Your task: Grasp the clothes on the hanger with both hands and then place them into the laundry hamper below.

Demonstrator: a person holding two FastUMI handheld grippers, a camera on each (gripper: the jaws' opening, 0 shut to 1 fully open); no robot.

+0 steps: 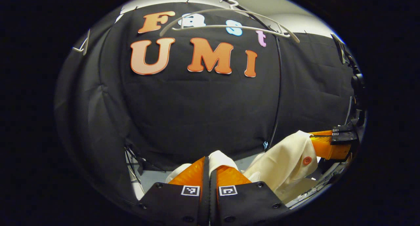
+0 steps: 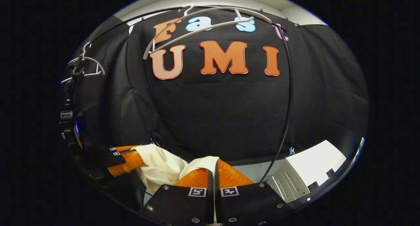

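Black cloth walls the booth, and an empty white hanger [image 1: 229, 27] hangs from the rail above. A white slatted laundry hamper [image 2: 295, 180] stands low at the right. The cream garment [image 1: 285, 163] stretches between both tools: the left hand-held gripper [image 1: 209, 167] pinches one end, the right hand-held gripper [image 2: 215, 168] the other.

White hamper [image 2: 308, 173] cut off at the edge; garment's [image 1: 285, 163] lower part hidden.
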